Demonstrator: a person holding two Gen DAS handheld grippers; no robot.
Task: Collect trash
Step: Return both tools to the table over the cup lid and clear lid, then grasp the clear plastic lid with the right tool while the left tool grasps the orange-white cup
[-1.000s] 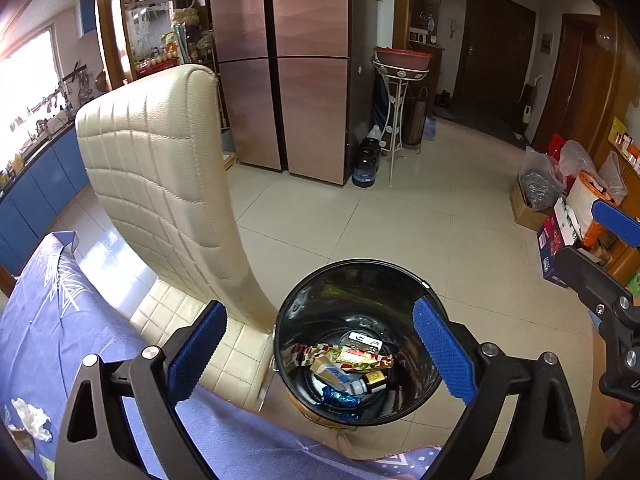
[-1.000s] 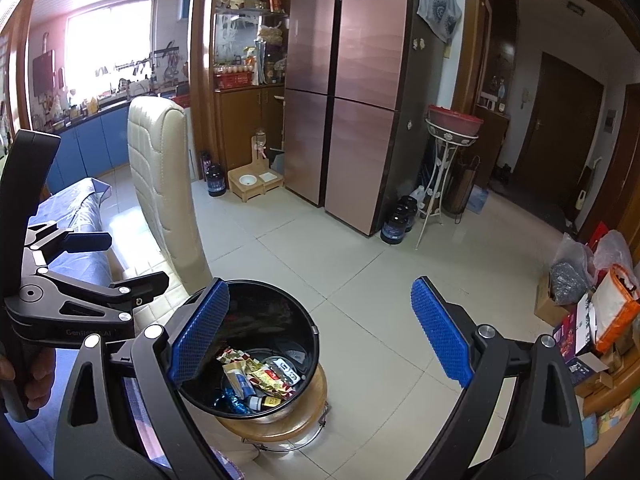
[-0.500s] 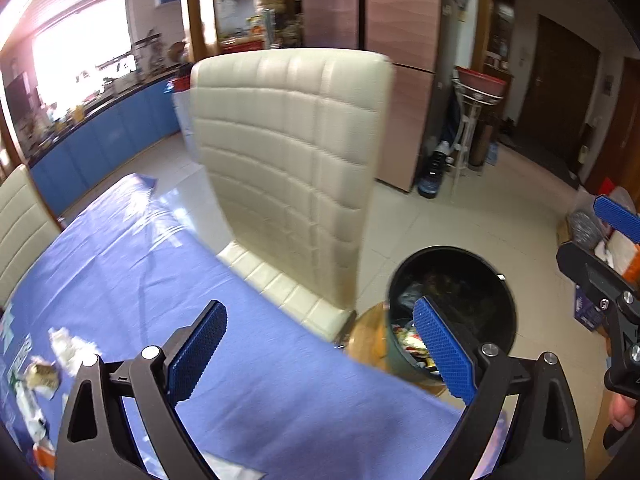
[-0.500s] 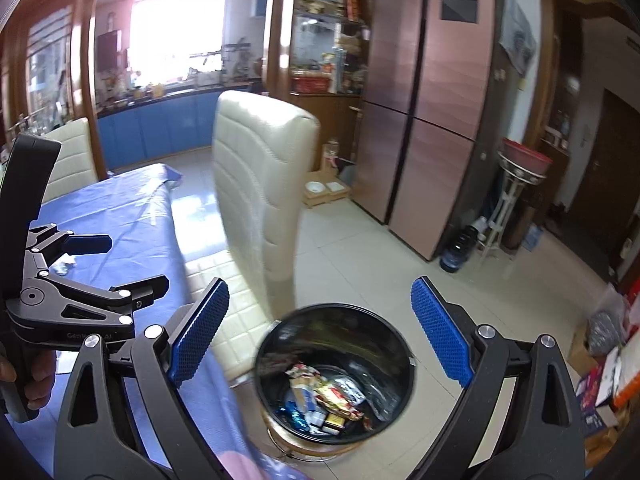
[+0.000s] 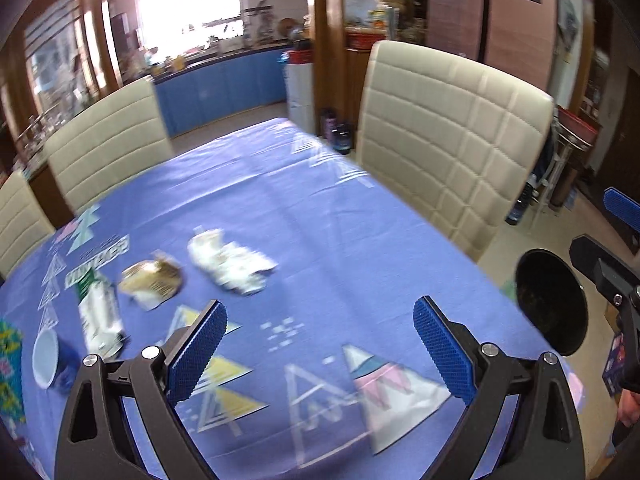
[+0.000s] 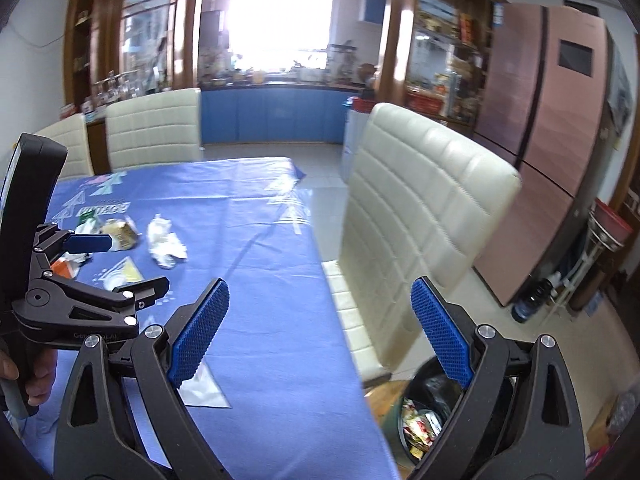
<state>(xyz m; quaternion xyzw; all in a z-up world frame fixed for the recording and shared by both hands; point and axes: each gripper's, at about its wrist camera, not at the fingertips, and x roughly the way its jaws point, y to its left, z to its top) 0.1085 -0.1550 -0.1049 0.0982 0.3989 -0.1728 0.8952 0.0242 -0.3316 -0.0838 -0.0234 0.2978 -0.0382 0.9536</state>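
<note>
The table (image 5: 320, 216) under its blue patterned cloth fills most of what I see, with cream chairs along its far edge and one chair (image 5: 452, 136) at its right edge. Beyond that chair stands the tall pink fridge (image 6: 548, 128). On the floor off the table's right edge, beside the chair, sits the black bin (image 6: 424, 412), with wrappers lying in its bottom.

My left gripper (image 5: 320, 354) hangs over the near part of the table, jaws spread wide with nothing between the blue pads. My right gripper (image 6: 320, 330) is over the table's right edge, jaws likewise wide apart and empty, one pad over the cloth and the other above the bin.

The trash lies near the table's left edge. A crumpled white paper (image 5: 228, 266) is farthest in from that edge. Just left of it lies a gold wrapper (image 5: 154, 282), then a green and white packet (image 5: 100, 312) stretched toward the near edge. A small blue cup (image 5: 50, 356) lies tipped on its side closest to the left edge, its white mouth facing me.
</note>
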